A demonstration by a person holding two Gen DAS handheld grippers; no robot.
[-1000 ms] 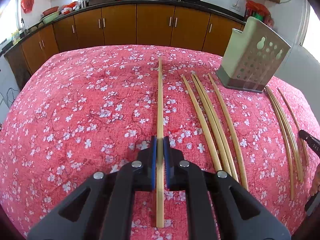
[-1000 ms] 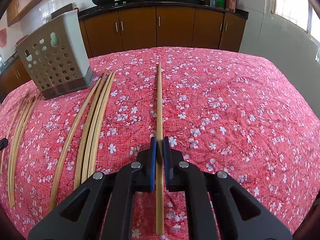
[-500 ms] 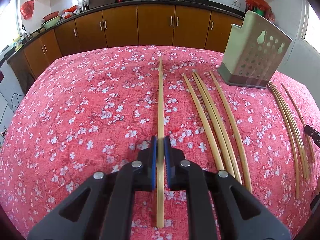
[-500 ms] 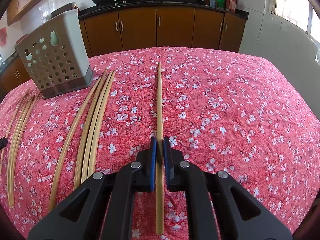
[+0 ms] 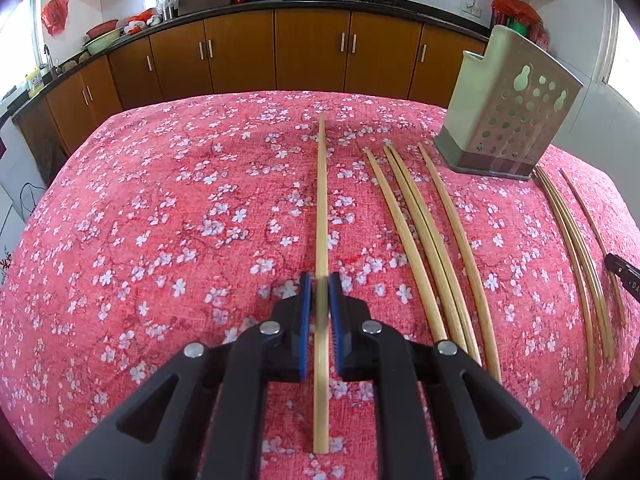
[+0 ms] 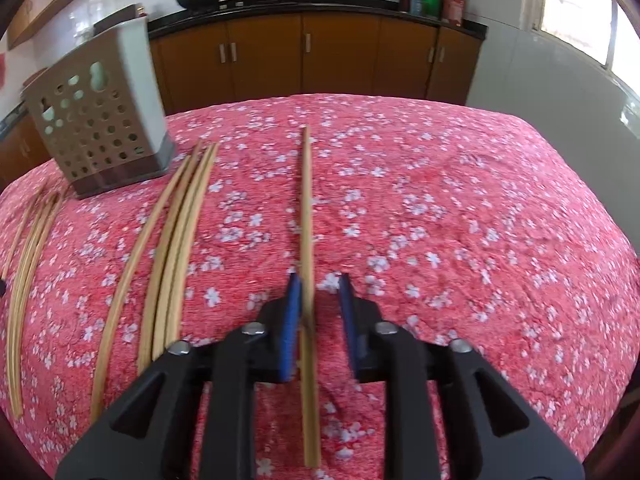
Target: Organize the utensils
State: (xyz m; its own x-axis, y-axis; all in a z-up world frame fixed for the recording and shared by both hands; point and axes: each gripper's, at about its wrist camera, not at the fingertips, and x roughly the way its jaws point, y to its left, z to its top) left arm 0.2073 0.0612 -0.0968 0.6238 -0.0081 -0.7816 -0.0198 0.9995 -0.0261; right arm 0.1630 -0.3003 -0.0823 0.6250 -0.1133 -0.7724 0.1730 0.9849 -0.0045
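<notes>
My left gripper [image 5: 321, 284] is shut on a bamboo chopstick [image 5: 321, 200] that points away over the red floral tablecloth [image 5: 160, 220]. My right gripper [image 6: 320, 284] is open, its blue pads apart, with a chopstick [image 6: 307, 208] lying between them against the left pad. The beige perforated utensil holder [image 5: 504, 120] stands at the far right in the left wrist view and at the far left in the right wrist view [image 6: 96, 120]. Several loose chopsticks [image 5: 424, 232] lie between the grippers, and also show in the right wrist view [image 6: 176, 232].
More thin chopsticks [image 5: 576, 248] lie beyond the holder near the table's right side, and show at the left edge of the right wrist view [image 6: 28, 248]. Brown kitchen cabinets [image 5: 312, 52] with woks on the counter stand behind the table.
My right gripper has opened, letting go of its chopstick, and its view has tilted. My left gripper stays shut on its chopstick and has drawn back slightly.
</notes>
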